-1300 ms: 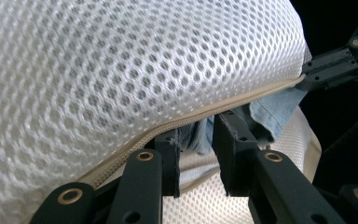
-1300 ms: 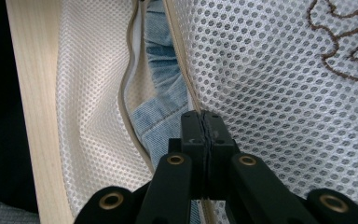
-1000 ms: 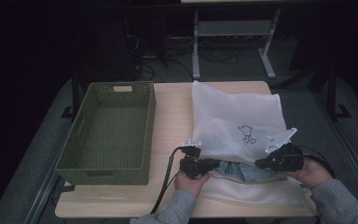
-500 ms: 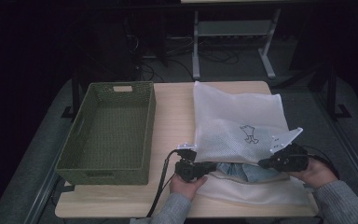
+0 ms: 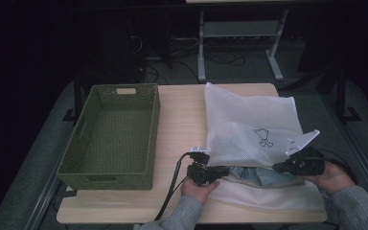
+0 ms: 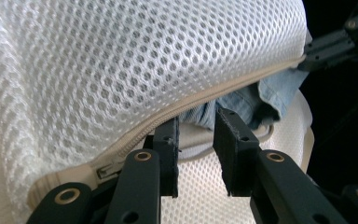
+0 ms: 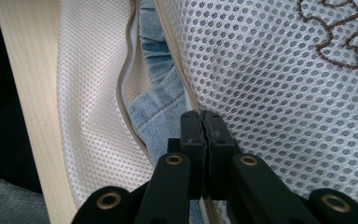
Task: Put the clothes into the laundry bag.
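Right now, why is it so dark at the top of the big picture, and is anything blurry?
High view: light falls on the table, the room behind stays dark. Left gripper view: the mesh bag is sharp, the nearest parts of the hand-held gripper look soft. Right gripper view: mesh holes are crisp, no glare.

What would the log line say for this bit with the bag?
left gripper: open at bag mouth | right gripper: shut on bag's top edge | jeans: inside, partly showing | basket: apart, at left
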The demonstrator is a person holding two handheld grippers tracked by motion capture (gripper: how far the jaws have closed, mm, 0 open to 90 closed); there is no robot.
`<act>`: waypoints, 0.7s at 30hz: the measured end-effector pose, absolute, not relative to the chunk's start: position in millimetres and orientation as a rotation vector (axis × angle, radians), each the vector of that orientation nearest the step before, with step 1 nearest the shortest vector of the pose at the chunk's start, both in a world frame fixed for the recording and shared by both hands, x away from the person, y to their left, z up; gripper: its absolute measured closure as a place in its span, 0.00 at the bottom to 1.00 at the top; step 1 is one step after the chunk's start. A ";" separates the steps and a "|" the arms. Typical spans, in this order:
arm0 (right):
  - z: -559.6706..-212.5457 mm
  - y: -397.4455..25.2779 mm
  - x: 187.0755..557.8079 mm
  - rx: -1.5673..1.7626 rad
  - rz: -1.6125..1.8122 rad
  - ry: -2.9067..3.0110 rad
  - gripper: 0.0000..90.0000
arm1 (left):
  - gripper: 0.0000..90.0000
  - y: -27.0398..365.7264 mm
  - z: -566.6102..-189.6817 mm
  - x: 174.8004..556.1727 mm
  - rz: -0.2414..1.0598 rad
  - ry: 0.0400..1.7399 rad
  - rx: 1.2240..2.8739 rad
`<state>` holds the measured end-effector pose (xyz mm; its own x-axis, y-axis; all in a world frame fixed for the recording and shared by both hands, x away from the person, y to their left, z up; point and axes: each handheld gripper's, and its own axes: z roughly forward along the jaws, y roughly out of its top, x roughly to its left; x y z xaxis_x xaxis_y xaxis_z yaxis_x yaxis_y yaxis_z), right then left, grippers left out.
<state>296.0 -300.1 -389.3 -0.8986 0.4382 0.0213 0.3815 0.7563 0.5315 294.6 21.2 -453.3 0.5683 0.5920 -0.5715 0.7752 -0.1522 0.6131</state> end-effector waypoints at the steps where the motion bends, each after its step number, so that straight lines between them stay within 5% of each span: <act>1: -389.0 -300.3 295.9 0.667 0.835 2.844 0.97 | 0.78 22.5 -452.9 293.6 -0.244 1.115 1.848; 21: -373.4 -285.3 299.6 0.640 0.946 2.823 0.72 | 0.75 57.1 -439.2 279.3 -0.242 1.113 1.852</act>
